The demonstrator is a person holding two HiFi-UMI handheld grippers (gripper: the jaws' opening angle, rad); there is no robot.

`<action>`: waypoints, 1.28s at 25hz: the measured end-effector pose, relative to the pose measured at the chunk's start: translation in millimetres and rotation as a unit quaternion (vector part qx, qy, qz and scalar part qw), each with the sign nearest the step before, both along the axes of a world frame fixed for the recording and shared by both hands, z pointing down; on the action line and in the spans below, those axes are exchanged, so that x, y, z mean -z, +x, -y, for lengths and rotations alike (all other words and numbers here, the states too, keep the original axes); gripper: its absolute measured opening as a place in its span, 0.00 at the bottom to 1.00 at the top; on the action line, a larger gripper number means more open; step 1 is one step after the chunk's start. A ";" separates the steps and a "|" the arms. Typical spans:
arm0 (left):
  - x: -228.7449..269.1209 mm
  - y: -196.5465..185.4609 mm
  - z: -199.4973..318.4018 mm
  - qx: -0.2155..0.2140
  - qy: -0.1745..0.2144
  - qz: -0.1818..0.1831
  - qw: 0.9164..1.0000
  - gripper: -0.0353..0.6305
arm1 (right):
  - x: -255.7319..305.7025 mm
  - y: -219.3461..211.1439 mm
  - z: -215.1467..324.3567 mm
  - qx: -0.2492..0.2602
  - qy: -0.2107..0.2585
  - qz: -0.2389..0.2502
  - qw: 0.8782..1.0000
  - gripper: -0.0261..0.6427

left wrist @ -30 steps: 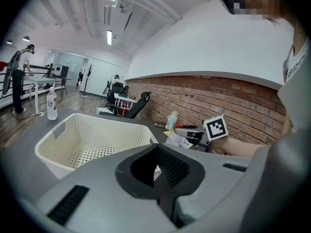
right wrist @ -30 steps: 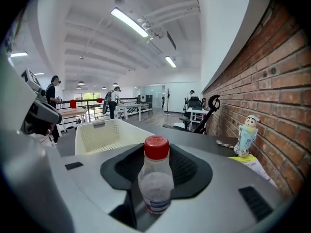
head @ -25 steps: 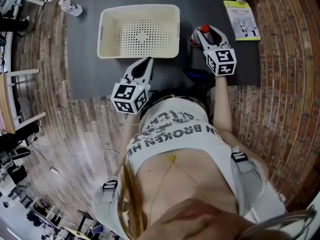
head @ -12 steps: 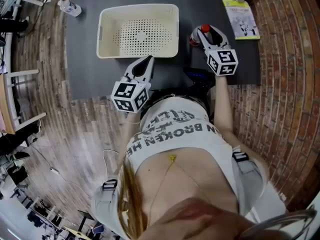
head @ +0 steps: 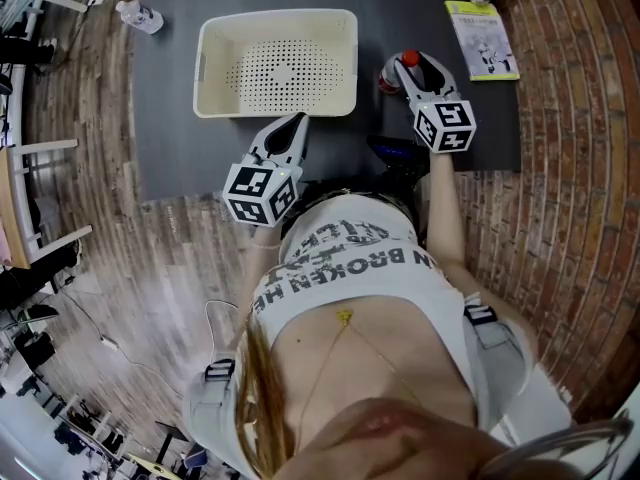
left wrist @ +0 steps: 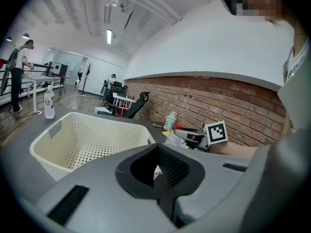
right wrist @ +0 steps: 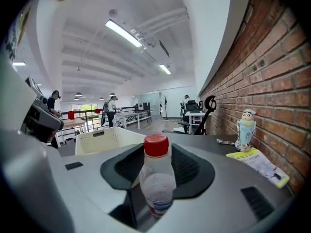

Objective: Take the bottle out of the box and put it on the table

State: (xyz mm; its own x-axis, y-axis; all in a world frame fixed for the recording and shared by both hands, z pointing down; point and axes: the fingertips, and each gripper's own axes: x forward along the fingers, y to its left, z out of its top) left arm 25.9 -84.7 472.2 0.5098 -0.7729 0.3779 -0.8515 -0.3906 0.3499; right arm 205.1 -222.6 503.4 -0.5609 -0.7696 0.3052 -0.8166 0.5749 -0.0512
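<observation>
My right claw (head: 412, 65) grips the bottle (right wrist: 156, 178) upright, cap up, upper right of frame, clear of the box (head: 215, 68), above bare tabletop (head: 180, 158), so I go straight down; left claw (head: 296, 126) closed, empty.

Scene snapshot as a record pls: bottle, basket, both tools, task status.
bottle: clear, red cap, upright, outside the basket, to its right
basket: cream, perforated, empty, on dark table
right tool: jaws closed on bottle, apparently gripping
left tool: jaws together, nothing between them, by basket's near edge
bottle on table: cannot tell
task status: bottle out of basket, not yet released
</observation>
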 end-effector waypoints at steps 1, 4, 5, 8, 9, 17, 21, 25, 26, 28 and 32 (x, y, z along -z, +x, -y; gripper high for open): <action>0.0 -0.1 -0.1 -0.001 0.000 0.000 1.000 0.05 | 0.0 -0.3 -0.1 -0.001 -0.001 0.001 1.000 0.27; 0.3 -0.5 -0.3 -0.003 0.000 0.000 1.000 0.05 | 0.0 -0.8 -0.8 -0.002 -0.002 0.001 1.000 0.27; 0.4 -0.9 -0.5 -0.003 0.000 0.000 1.000 0.05 | 0.1 -1.0 -0.9 -0.002 -0.001 0.000 1.000 0.27; 0.3 -2.6 -1.7 0.000 0.001 -0.001 1.000 0.05 | -0.3 -1.0 -1.4 -0.003 -0.001 -0.002 1.000 0.27; -0.1 -3.3 -2.2 0.000 0.001 -0.001 1.000 0.05 | -0.7 -0.8 -1.8 -0.003 -0.001 -0.002 1.000 0.27; -2.1 -8.8 -5.1 0.003 -0.003 -0.004 1.000 0.05 | -2.7 -0.6 -1.5 -0.007 -0.004 -0.010 1.000 0.28; -2.1 -11.9 -6.1 0.002 -0.003 -0.005 1.000 0.05 | -1.4 -1.5 -3.9 -0.002 -0.005 -0.016 1.000 0.28; -0.9 -13.3 -5.9 0.002 -0.001 -0.005 1.000 0.05 | 6.1 4.4 -8.4 -0.014 -0.003 -0.021 1.000 0.33; -1.2 -13.4 -5.5 0.001 -0.001 -0.005 1.000 0.05 | 7.9 7.4 -10.4 -0.019 -0.003 -0.022 1.000 0.34; -1.6 -13.9 -4.5 -0.001 -0.001 -0.005 1.000 0.05 | 10.4 12.9 -16.7 -0.027 -0.009 -0.026 0.999 0.34; -1.1 -15.9 -0.9 -0.005 0.001 -0.005 1.000 0.05 | 15.1 19.6 -33.1 -0.041 -0.021 -0.029 0.999 0.34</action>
State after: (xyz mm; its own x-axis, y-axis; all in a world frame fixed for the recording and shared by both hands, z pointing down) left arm 10.0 -83.8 473.3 0.5219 -0.7682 0.3709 -0.8436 -0.4003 0.3580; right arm 224.7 -189.5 488.3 -0.4767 -0.7980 0.3687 -0.8632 0.5043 -0.0247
